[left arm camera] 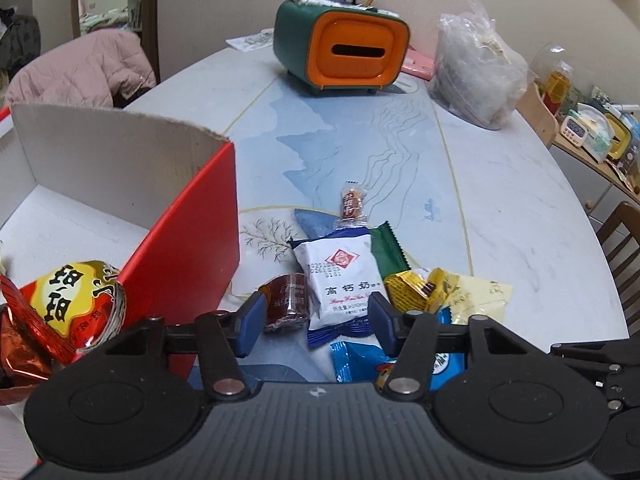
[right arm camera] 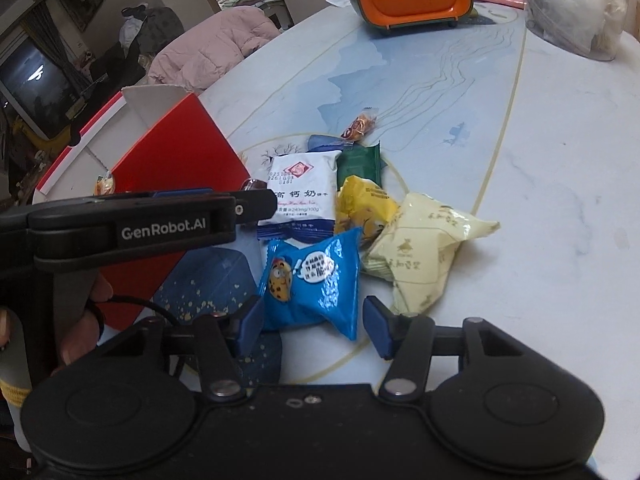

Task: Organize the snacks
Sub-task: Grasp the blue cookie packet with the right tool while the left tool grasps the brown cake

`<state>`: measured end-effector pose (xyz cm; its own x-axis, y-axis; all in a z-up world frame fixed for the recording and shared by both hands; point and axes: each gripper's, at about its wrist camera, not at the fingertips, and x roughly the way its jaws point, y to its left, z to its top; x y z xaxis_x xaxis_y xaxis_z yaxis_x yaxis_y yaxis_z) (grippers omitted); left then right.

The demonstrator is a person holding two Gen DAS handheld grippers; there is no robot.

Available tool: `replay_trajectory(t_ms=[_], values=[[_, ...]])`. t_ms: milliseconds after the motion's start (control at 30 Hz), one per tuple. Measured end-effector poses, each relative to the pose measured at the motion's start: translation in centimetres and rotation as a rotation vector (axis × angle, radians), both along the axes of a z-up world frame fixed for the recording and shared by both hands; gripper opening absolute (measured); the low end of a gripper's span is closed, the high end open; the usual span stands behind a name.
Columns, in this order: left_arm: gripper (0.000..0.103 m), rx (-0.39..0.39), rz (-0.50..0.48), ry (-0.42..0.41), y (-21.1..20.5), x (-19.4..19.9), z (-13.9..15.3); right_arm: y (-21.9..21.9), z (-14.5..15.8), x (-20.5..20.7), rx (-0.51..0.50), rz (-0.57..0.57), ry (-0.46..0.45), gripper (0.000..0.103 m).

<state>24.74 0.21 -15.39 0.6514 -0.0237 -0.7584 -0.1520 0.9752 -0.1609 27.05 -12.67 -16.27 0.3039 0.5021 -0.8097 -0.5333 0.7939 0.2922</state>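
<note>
A pile of snack packets lies on the pale table [left arm camera: 520, 208] beside a red box [left arm camera: 192, 240]. My left gripper [left arm camera: 318, 320] is open low over the pile, its fingers either side of a white packet [left arm camera: 340, 280] and a brown wrapped candy [left arm camera: 286, 300]. My right gripper [right arm camera: 314, 326] is open around a blue cookie packet [right arm camera: 312, 276], its pads close to the packet's edges. The pile also holds a yellow packet [right arm camera: 364, 204], a pale yellow packet [right arm camera: 424, 248], a green packet [right arm camera: 358, 164] and a small orange candy [right arm camera: 360, 126]. A red-and-yellow bag [left arm camera: 80, 300] lies in the box.
A green-and-orange tissue box [left arm camera: 340, 52] and a full clear plastic bag [left arm camera: 476, 68] stand at the table's far side. A wooden chair [left arm camera: 620, 240] is at the right edge. A pink jacket [left arm camera: 80, 68] lies beyond the red box. A hand [right arm camera: 80, 320] holds the left gripper.
</note>
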Motion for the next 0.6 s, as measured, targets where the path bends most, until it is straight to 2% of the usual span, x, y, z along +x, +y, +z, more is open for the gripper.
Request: replay_trajectory(t_ms=[167, 367, 433, 600], values=[[0.042, -0.064, 0.033, 0.030, 1.2, 0.6, -0.7, 0.3, -0.2, 0.4, 0.004, -0.005, 0.006, 0.050], [0.041, -0.133, 0.057, 0.038, 1.8, 1.0, -0.7, 0.5, -0.6, 0.9, 0.007, -0.026, 0.019, 0.042], [0.036, -0.151, 0.075, 0.042, 2.0, 1.1, -0.6, 0.5, -0.7, 1.0, 0.006, -0.033, 0.020, 0.038], [0.016, -0.116, 0.110, 0.055, 1.8, 1.1, -0.7, 0.4, -0.7, 0.8, 0.007, -0.048, 0.015, 0.033]])
